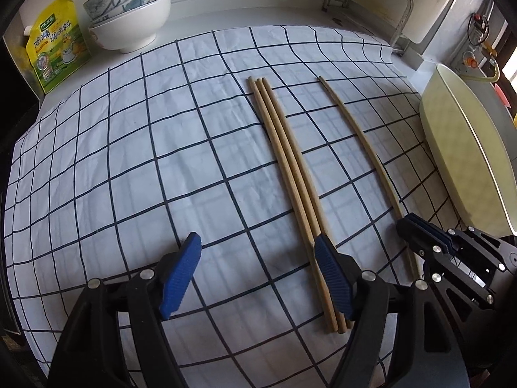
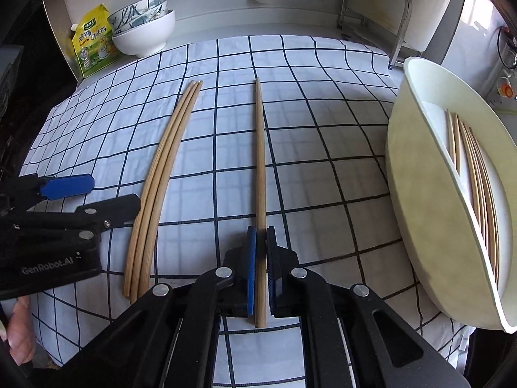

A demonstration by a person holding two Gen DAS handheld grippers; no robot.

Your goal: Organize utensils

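Note:
Three wooden chopsticks [image 1: 287, 168] lie side by side on the checked cloth [image 1: 129, 161]; they also show in the right wrist view [image 2: 161, 174]. A single chopstick [image 2: 260, 148] lies apart to their right, also in the left wrist view [image 1: 362, 135]. My right gripper [image 2: 261, 242] is shut on the near end of this single chopstick. My left gripper [image 1: 258, 252] is open and empty, its right finger beside the three chopsticks. A cream oval tray [image 2: 420, 174] at the right holds several chopsticks [image 2: 478, 174].
Stacked bowls [image 1: 129, 16] and a yellow seasoning pouch [image 1: 58, 45] stand at the back left. A metal rack [image 2: 371, 9] stands at the back right. The cream tray shows at the right edge of the left wrist view [image 1: 465, 148].

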